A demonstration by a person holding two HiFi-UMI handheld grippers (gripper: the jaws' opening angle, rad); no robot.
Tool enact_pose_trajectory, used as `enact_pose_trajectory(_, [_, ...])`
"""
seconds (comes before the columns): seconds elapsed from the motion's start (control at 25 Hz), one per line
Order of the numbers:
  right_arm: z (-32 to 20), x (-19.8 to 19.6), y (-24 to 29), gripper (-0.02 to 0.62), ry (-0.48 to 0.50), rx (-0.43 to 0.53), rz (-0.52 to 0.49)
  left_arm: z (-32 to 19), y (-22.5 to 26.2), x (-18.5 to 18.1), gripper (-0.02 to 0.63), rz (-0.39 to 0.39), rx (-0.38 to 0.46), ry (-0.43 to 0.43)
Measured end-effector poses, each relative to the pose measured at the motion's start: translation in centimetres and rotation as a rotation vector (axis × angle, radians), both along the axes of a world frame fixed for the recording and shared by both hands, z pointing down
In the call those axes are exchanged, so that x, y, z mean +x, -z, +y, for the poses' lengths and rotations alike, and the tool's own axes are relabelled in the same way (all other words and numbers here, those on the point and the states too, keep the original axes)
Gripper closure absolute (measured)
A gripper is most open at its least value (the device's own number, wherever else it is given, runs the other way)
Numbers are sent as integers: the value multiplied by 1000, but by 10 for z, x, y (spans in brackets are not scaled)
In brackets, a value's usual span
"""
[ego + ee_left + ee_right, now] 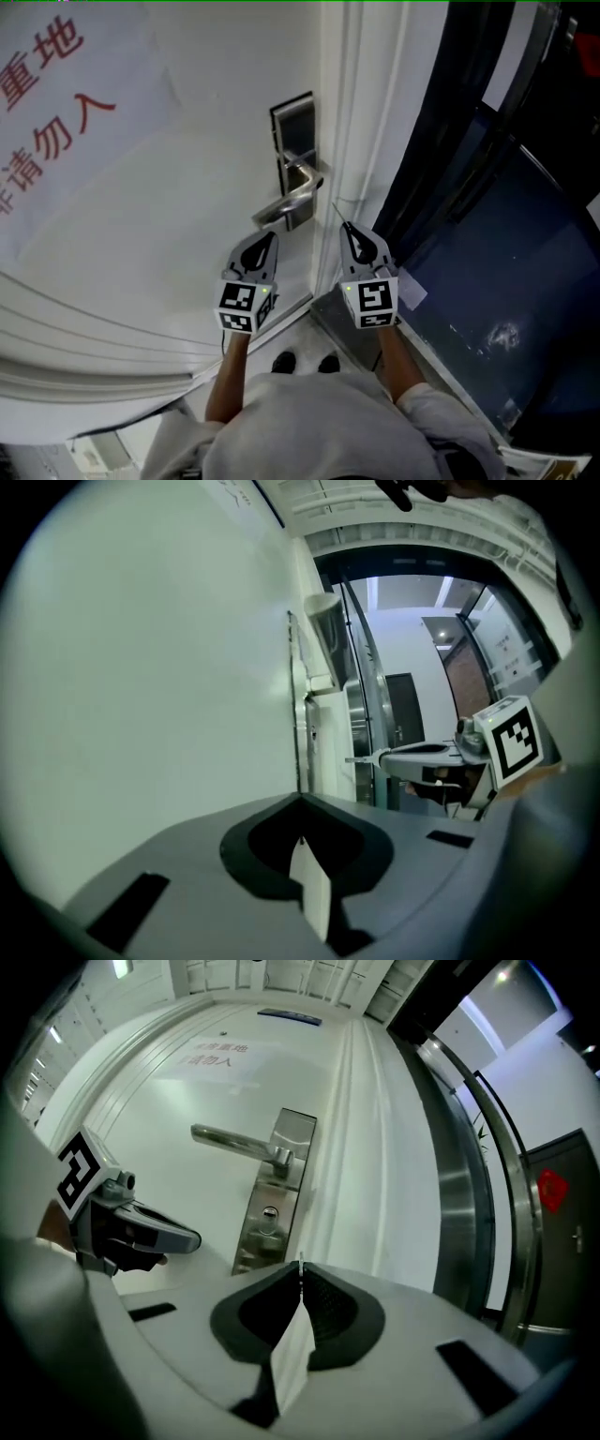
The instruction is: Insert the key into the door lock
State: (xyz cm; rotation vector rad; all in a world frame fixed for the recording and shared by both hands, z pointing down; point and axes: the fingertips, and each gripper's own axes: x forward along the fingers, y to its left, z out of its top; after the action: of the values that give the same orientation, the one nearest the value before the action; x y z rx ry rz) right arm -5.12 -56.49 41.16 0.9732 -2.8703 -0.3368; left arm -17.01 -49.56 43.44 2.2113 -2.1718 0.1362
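Observation:
The steel lock plate (292, 155) with its lever handle (292, 199) sits on the white door (178, 187). In the right gripper view the keyhole (270, 1213) shows below the handle (234, 1136). My right gripper (345, 227) is shut on a thin key (337, 212), whose tip sticks out of the jaws (300, 1262), level and short of the plate, to its right. My left gripper (271, 238) is shut with nothing in it, just below the handle. From the left gripper view (300, 799) the plate (328, 644) is edge-on, and the right gripper (412, 754) shows with the key tip (354, 758).
A paper notice with red print (56, 94) hangs on the door at the left. The white door frame (366, 122) runs beside the lock. Dark glass panels (487, 234) and a steel post (459, 1194) stand to the right. The person's shoes (305, 363) are below.

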Motion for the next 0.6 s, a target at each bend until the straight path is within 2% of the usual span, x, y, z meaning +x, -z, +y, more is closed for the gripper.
enact_pose_trajectory(0.32, [30, -40, 8, 566, 148, 25, -11, 43, 10, -32, 589, -13, 21, 144])
enact_pose_trajectory(0.48, [37, -44, 13, 566, 177, 55, 1, 52, 10, -36, 589, -10, 24, 167])
enact_pose_trajectory(0.6, [38, -44, 18, 566, 184, 118, 32, 52, 12, -36, 589, -7, 29, 168])
